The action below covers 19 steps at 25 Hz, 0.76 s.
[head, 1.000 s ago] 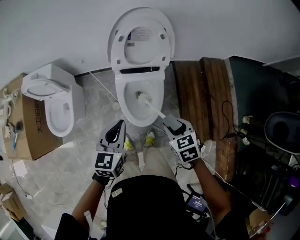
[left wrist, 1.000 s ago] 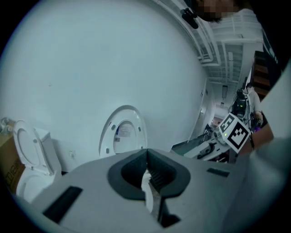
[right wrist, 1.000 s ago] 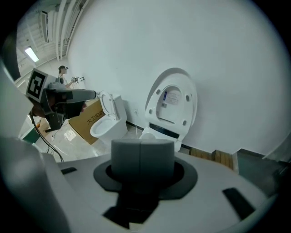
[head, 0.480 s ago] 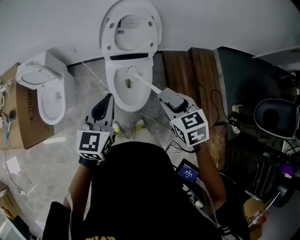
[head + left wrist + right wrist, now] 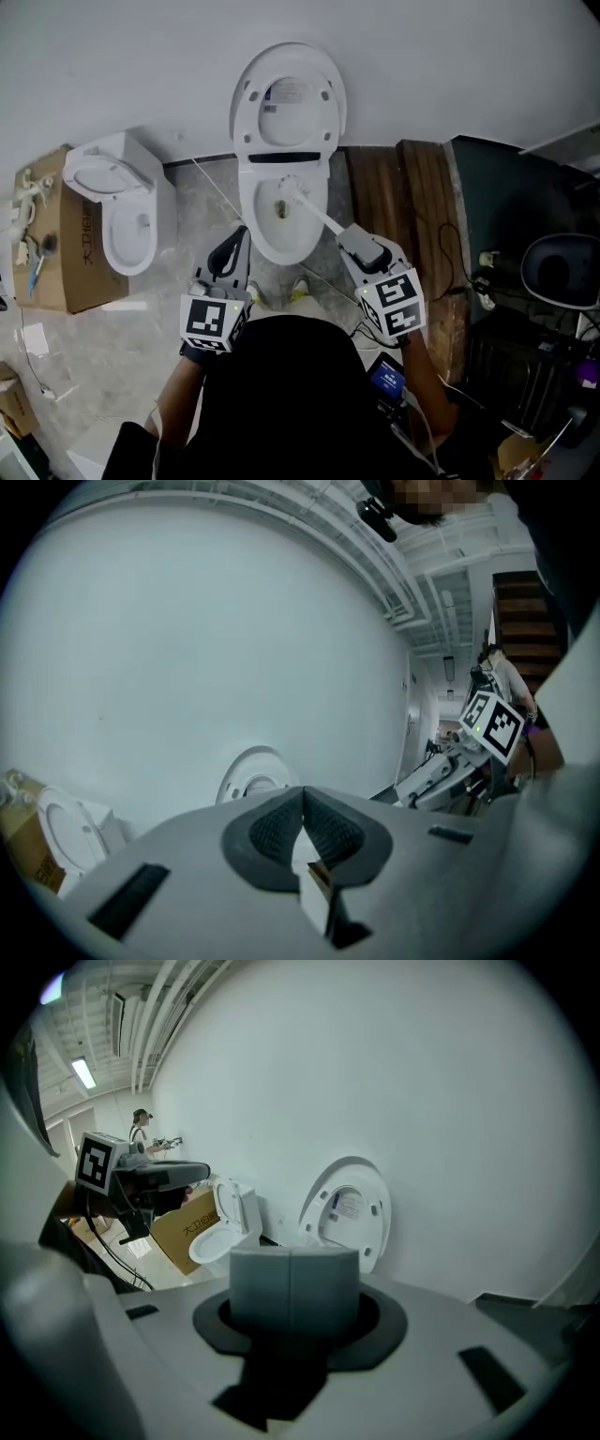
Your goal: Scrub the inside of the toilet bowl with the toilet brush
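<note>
A white toilet with its lid [image 5: 289,98] raised stands against the wall, its bowl [image 5: 265,239] open below me. The toilet brush [image 5: 291,187] has its head inside the bowl near the back, and its white handle slants down-right to my right gripper [image 5: 359,246], which is shut on it. In the right gripper view the gripper [image 5: 293,1283] shows grey pads pressed together, with the lid [image 5: 347,1208] beyond and the handle hidden. My left gripper [image 5: 231,255] hangs at the bowl's front left, shut and empty; its pads [image 5: 281,827] meet.
A second white toilet [image 5: 122,211] sits to the left, beside a cardboard box [image 5: 56,244]. Wooden boards [image 5: 394,206] and a dark cabinet [image 5: 511,216] line the right side. Cables and gear crowd the lower right. A thin white cord [image 5: 214,192] crosses the floor.
The brush head has shifted from mid-bowl toward the back of the bowl, the right gripper moving with it. The head camera swayed. The left gripper stays beside the bowl.
</note>
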### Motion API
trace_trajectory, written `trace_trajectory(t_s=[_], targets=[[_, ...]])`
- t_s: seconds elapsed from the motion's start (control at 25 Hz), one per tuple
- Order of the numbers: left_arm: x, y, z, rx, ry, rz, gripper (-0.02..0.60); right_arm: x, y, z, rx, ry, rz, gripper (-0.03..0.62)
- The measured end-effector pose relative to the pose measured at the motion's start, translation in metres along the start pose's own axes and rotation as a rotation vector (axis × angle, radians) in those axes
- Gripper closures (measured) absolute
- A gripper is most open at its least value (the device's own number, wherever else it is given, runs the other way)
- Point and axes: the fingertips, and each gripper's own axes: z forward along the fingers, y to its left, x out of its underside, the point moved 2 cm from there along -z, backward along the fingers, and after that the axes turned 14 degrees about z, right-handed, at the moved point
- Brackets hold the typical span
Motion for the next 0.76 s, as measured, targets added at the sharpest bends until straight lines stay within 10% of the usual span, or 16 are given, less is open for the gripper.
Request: trace_trajectory(t_s=[0.76], targets=[[0.004,0.023,-0.008,-0.042,0.023,0.000,0.571,-0.003,0.007,0.000,0.010,0.003,0.024,0.442]])
